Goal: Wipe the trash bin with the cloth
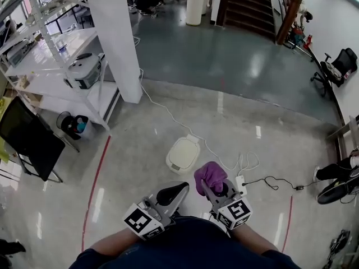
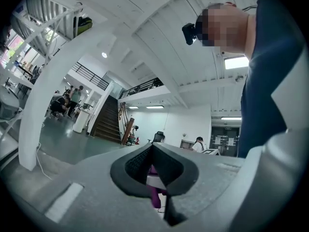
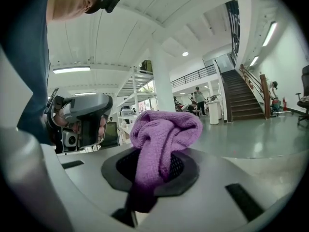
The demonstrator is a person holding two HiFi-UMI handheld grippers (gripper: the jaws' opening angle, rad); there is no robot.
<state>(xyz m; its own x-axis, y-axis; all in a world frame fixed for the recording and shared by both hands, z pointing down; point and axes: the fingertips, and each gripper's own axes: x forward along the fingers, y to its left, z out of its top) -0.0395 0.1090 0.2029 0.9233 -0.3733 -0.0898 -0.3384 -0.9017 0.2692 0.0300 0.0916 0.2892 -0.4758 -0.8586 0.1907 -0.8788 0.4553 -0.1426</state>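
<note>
A white trash bin [image 1: 183, 154] with a closed lid stands on the shiny floor just ahead of both grippers. My right gripper [image 1: 219, 188] is shut on a bunched purple cloth [image 1: 210, 175], held up at waist height, right of and nearer than the bin. In the right gripper view the purple cloth [image 3: 161, 134] bulges out above the clamped jaws of the right gripper [image 3: 157, 163], and the left gripper [image 3: 79, 120] shows beside it. My left gripper [image 1: 172, 194] is shut with nothing in it; in its own view the left gripper [image 2: 152, 149] points up and away, bin hidden.
A white pillar [image 1: 115, 38] and a white shelving rack [image 1: 67, 77] stand at the far left, with a black panel [image 1: 28, 136] and a small dark bin [image 1: 73, 125] near them. A white cable and power strip [image 1: 241, 184] lie right of the trash bin. Red floor lines [image 1: 95, 178] run alongside.
</note>
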